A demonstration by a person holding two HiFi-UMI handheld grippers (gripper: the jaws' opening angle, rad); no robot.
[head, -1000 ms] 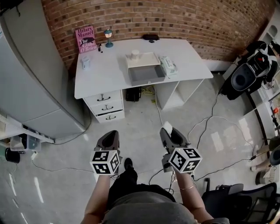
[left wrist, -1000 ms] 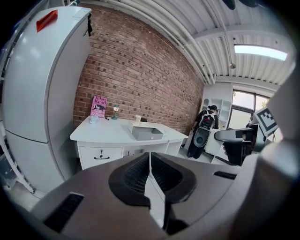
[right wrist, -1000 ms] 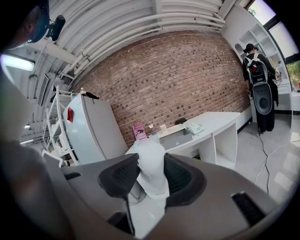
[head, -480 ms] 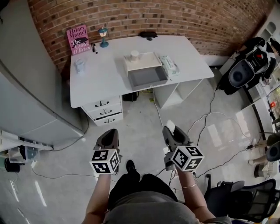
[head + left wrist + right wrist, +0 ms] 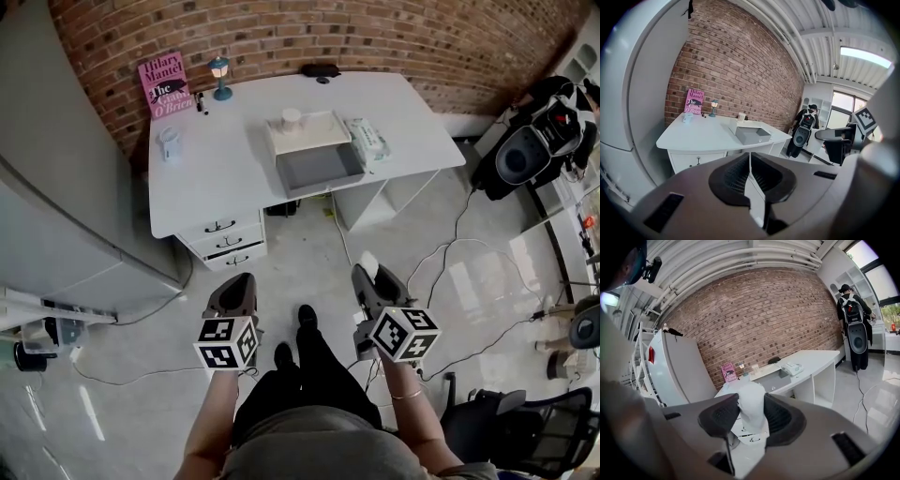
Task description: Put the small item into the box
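The grey open box [image 5: 319, 167] stands on the white desk [image 5: 216, 178], far ahead of both grippers; it also shows in the left gripper view [image 5: 751, 135] and the right gripper view [image 5: 777, 380]. My right gripper [image 5: 368, 269] is shut on a small white item [image 5: 369, 260], which fills the gap between its pads [image 5: 752, 406]. My left gripper [image 5: 234, 287] is held level beside it over the floor. Its jaws [image 5: 750, 158] meet with nothing between them.
On the desk are a white lid [image 5: 307, 131] with a cup [image 5: 292, 118], a tissue pack [image 5: 371, 141], a mug [image 5: 170, 143], a pink book [image 5: 163, 84] and a small lamp [image 5: 220, 75]. A grey cabinet [image 5: 56, 187] stands left. Cables [image 5: 450, 272] cross the floor; a chair [image 5: 506, 431] is lower right.
The person has stepped forward, one foot now ahead, so the desk sits slightly closer and lower in view. Both grippers keep their pose, and the right one still holds the white item.
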